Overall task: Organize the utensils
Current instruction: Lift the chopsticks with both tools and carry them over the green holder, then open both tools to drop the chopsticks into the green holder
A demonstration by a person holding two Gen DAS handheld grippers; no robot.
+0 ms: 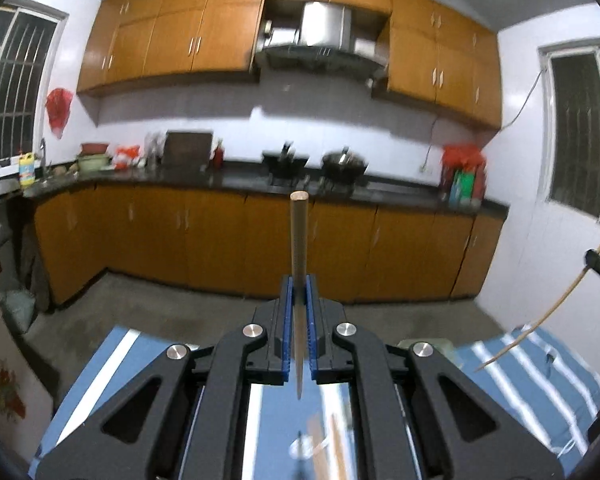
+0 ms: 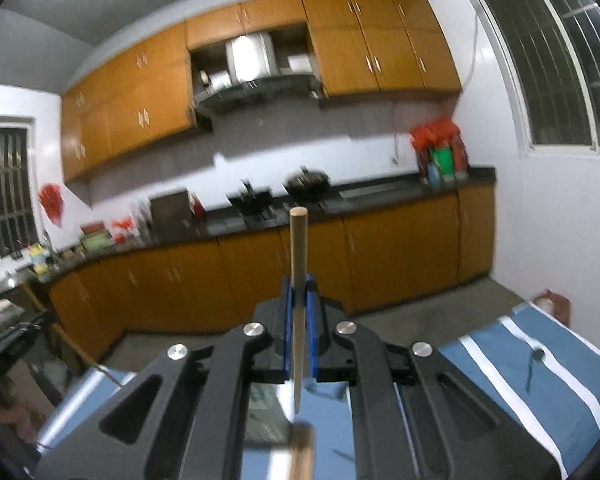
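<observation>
Left wrist view: my left gripper [image 1: 299, 300] is clamped on one chopstick [image 1: 299, 248]; my right gripper [image 2: 299, 300] likewise pinches a second chopstick [image 2: 298, 256]. Each stands straight up between its pads. Risk: thin smooth sticks, narrow grip; either could pivot or slide out onto the striped cloth [image 2: 540, 364] below.

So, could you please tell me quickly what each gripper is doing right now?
Left gripper: closed on a chopstick that stands up between its fingers.
Right gripper: closed on another chopstick, held the same way.

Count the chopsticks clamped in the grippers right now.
2: one chopstick upright in the shut left gripper, another chopstick upright in the shut right gripper. More may lie blurred on the striped cloth below.
</observation>
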